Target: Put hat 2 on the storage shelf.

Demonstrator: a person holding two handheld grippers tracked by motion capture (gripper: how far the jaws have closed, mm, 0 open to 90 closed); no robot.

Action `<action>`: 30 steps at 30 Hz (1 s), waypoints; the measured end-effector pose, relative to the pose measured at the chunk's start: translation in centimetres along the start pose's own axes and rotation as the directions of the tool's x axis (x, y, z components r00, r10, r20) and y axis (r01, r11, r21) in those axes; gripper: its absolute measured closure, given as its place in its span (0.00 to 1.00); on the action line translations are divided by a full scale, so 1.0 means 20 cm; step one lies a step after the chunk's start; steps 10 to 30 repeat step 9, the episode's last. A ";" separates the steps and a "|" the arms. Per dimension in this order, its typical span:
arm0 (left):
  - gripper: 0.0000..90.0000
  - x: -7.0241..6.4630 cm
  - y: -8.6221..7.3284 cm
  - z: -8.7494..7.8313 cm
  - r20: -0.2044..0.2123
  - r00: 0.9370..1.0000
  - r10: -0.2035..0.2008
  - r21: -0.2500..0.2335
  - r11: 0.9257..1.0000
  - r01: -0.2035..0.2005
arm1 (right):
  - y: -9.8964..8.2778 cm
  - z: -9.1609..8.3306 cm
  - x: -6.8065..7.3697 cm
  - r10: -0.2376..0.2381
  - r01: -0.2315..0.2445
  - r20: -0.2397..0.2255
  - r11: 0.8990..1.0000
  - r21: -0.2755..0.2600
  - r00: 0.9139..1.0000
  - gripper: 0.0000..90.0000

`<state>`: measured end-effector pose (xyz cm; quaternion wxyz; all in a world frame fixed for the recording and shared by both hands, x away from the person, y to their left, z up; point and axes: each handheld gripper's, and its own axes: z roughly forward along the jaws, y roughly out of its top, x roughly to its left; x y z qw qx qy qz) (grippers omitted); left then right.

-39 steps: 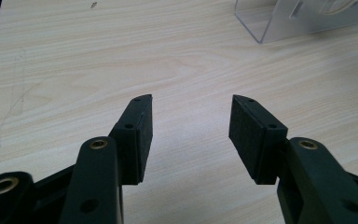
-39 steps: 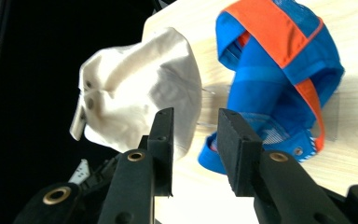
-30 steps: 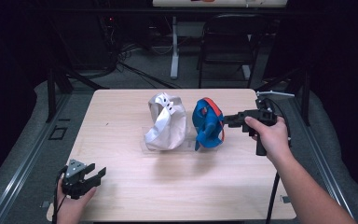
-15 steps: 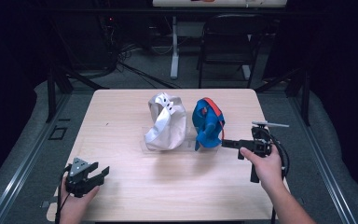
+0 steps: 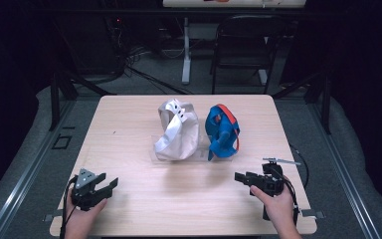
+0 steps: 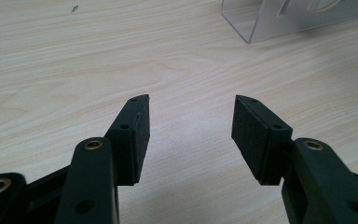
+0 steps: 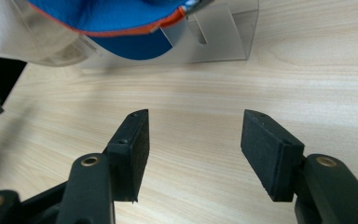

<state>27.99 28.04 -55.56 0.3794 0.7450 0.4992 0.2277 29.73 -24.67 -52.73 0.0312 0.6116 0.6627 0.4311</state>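
A white cap [image 5: 178,130] and a blue cap with orange trim [image 5: 221,130] stand side by side on a clear plastic stand [image 5: 205,152] at the middle of the table. My left gripper [image 5: 108,181] rests low at the near left; its jaws have just been opening and stand open over bare wood [image 6: 190,105]. My right gripper [image 5: 238,177] is at the near right, pointing left, short of the blue cap [image 7: 116,18]. Its jaws have just been opening too and are open with nothing between them [image 7: 195,116].
The wooden table [image 5: 129,124] has bare room in front of the stand [image 7: 223,37] and along its left side. A corner of the stand [image 6: 279,18] lies ahead of my left gripper. A dark folding chair [image 5: 241,45] and cables are behind the table.
My right gripper left the blue cap's side, came down and back toward the table's near right edge, and its jaws widened. The left hand stayed where it was.
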 end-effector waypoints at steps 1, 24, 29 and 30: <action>0.52 0.00 0.00 0.00 -0.001 1.000 -0.001 -0.004 1.000 0.001 | -0.01 0.01 0.00 -0.006 0.006 0.008 1.000 -0.018 1.000 0.46; 0.52 -0.01 0.00 0.02 0.007 1.000 0.013 0.006 1.000 -0.013 | -0.10 0.06 -0.05 -0.109 0.114 0.101 0.992 -0.047 0.989 0.43; 0.52 -0.01 0.00 0.02 0.007 1.000 0.013 0.006 1.000 -0.013 | -0.10 0.06 -0.05 -0.109 0.114 0.101 0.992 -0.047 0.989 0.43; 0.52 -0.01 0.00 0.02 0.007 1.000 0.013 0.006 1.000 -0.013 | -0.10 0.06 -0.05 -0.109 0.114 0.101 0.992 -0.047 0.989 0.43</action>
